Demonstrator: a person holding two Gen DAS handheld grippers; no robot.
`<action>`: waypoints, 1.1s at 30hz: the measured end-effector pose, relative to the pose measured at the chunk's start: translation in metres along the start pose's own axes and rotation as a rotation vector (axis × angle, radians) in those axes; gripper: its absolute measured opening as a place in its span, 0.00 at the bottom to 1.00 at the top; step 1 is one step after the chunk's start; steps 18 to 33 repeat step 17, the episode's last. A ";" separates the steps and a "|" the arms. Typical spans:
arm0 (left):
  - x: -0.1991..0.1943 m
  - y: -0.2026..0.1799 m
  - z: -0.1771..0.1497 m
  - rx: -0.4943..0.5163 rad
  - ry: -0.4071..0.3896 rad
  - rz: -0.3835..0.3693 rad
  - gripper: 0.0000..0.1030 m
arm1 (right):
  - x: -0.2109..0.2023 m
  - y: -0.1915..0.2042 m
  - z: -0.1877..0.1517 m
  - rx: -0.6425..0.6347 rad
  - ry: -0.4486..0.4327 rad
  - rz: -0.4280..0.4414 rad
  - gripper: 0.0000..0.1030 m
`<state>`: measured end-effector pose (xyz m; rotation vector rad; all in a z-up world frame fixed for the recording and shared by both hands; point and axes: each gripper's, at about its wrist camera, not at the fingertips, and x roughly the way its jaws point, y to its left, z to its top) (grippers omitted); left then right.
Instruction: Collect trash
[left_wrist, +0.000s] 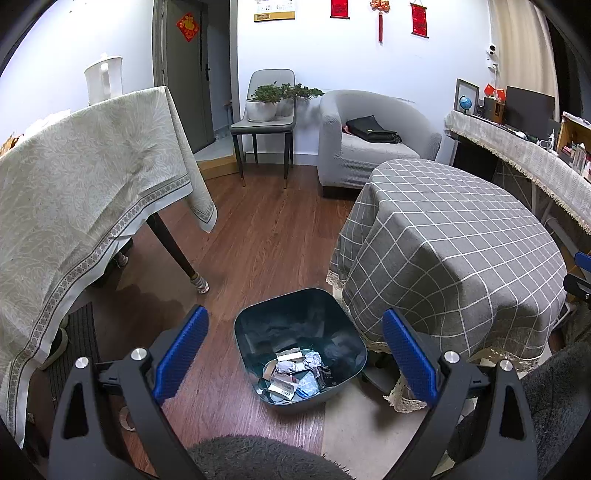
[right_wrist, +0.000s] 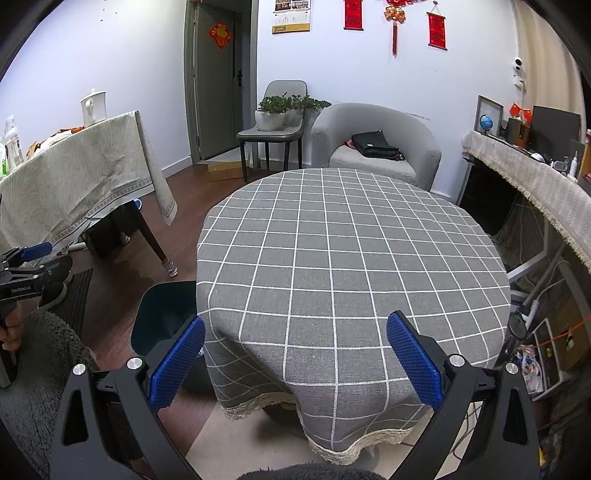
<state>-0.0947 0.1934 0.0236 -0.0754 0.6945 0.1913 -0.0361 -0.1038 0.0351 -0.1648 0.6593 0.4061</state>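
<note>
A dark teal trash bin (left_wrist: 299, 332) stands on the wooden floor beside the round table with a grey checked cloth (left_wrist: 450, 236). Several crumpled papers and wrappers (left_wrist: 295, 374) lie in its bottom. My left gripper (left_wrist: 295, 354) is open and empty, held above the bin. My right gripper (right_wrist: 295, 362) is open and empty, held over the near edge of the checked table (right_wrist: 351, 251). The bin shows partly in the right wrist view (right_wrist: 162, 317), left of the table. The left gripper shows at the left edge of the right wrist view (right_wrist: 33, 262).
A table with a pale patterned cloth (left_wrist: 81, 184) stands at the left, a white kettle (left_wrist: 103, 77) on it. A grey armchair (left_wrist: 369, 136) with a black bag and a chair with potted plants (left_wrist: 266, 110) stand at the back. A cluttered shelf (right_wrist: 535, 177) runs along the right.
</note>
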 end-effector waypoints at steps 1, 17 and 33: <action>0.000 0.000 0.000 0.002 0.000 0.000 0.94 | 0.000 0.000 0.001 -0.001 0.001 0.001 0.97; 0.003 0.004 -0.001 -0.008 0.017 0.006 0.94 | 0.001 0.000 0.001 -0.002 0.001 0.001 0.97; 0.003 0.004 -0.001 -0.008 0.017 0.006 0.94 | 0.001 0.000 0.001 -0.002 0.001 0.001 0.97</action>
